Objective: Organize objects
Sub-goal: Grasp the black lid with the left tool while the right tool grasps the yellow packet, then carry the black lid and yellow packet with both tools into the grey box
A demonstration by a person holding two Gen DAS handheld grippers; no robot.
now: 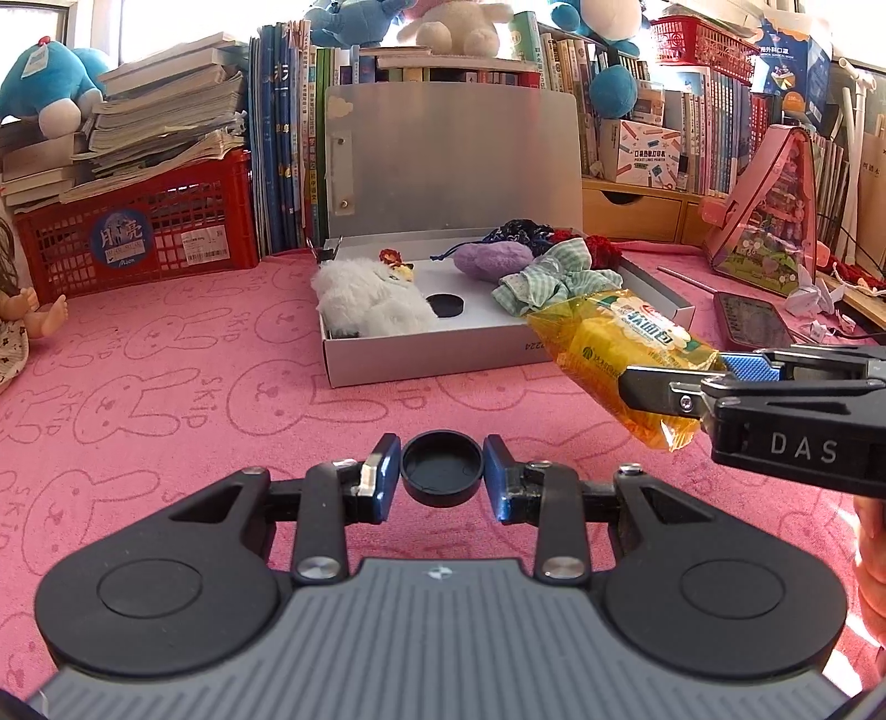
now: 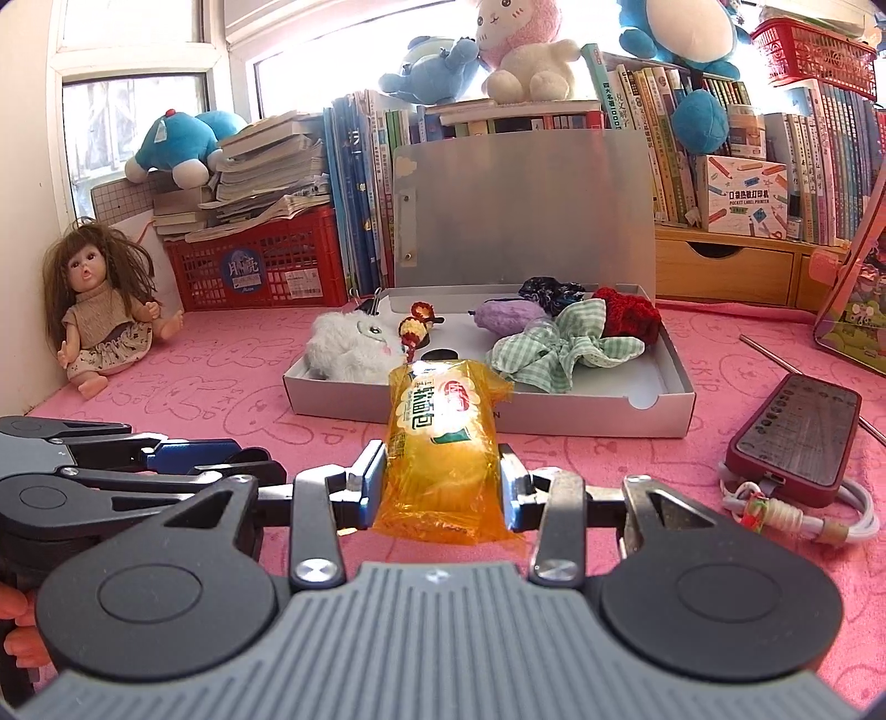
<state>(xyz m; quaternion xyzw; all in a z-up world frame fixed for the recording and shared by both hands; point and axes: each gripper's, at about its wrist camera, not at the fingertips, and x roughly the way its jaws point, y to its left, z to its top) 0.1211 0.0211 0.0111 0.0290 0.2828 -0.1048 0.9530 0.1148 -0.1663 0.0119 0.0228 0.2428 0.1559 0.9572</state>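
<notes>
On pink bunny-print cloth (image 1: 166,399), stamped "SKIP" over and over. Left gripper (image 1: 442,471) clamped on one black round cap (image 1: 441,468), pads pressed to its two sides, held just above the cloth. Right gripper (image 2: 443,476) clamped on one yellow snack packet (image 2: 440,443), Chinese print on its front, raised in front of the grey box's near wall. "DAS" readable on right gripper's body, left wrist view only. Grey box (image 1: 421,360) open, lid upright against the books; inside, counted: one white plush (image 1: 371,299), one purple pouch (image 1: 493,260), one green checked bow (image 1: 548,277), one second black cap (image 1: 444,304) flat on the box floor. Red crate (image 1: 149,232) behind on the left with a round blue sticker reading "Moon". Carton on the shelf reading "POCKET LABEL PRINTER" (image 2: 742,194). Right wrist view only: one doll (image 2: 105,299) seated in the left corner, one red-cased device (image 2: 792,443) with white cable (image 2: 803,515) to the right. Two blue plush toys (image 2: 177,144) plus one pink-hooded plush (image 2: 520,50) on the books in that view.
</notes>
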